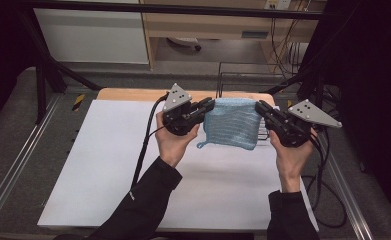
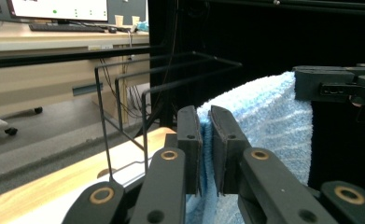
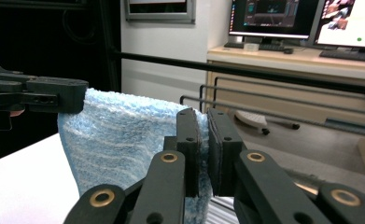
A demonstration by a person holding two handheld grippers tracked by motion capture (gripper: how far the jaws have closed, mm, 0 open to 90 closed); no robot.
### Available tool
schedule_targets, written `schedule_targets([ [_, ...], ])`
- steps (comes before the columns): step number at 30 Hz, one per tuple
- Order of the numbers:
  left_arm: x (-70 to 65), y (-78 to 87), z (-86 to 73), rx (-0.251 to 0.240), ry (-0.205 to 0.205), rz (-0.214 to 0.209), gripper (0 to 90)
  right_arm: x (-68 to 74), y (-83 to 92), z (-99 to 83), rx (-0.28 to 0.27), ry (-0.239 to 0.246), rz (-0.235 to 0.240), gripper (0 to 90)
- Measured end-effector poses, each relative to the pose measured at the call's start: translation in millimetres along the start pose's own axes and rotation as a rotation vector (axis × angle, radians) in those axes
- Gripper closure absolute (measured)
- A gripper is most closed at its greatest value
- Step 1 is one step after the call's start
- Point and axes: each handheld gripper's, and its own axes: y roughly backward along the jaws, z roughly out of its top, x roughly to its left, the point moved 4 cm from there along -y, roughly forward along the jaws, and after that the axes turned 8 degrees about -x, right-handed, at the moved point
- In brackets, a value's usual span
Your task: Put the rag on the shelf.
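Light-blue terry towel (image 1: 233,122) hangs stretched between both tongs at centre frame, above the white table sheet (image 1: 108,170).

Left gripper (image 1: 209,106) pinches its upper-left corner, right gripper (image 1: 259,107) its upper-right; top edge runs left-right; black wire rack (image 1: 238,75) just behind.

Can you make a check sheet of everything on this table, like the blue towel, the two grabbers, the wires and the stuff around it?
Surface: white sheet over a wooden table.
Job's things: blue towel, hanging between both grippers.
Clutter: nothing seen.
Grippers: left gripper and right gripper, each pinching a top corner.
Cables: black cable trailing from the left gripper.
Surroundings: black wire rack behind the table; monitors on a desk.
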Motion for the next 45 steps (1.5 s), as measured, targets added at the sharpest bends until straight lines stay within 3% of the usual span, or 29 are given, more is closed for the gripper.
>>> schedule_targets([
  [11, -1.7, -13.4, 27.0, -0.056, -0.021, -0.003, 83.0, -10.4, -1.5, 19.4, -0.059, 0.007, -0.023, 84.6],
  [29, -16.5, -42.0, 88.3, -0.128, -0.095, -0.003, 83.0, -38.5, -5.5, 77.4, -0.148, 0.074, -0.083, 84.7],
  [38, -19.8, -60.0, 109.1, -0.138, -0.12, 0.009, 83.0, -52.2, -11.2, 96.5, -0.16, 0.091, -0.112, 84.7],
  [45, -13.8, -74.4, 119.4, -0.143, -0.124, 0.02, 83.0, -64.7, -21.1, 103.5, -0.178, 0.072, -0.115, 84.7],
])
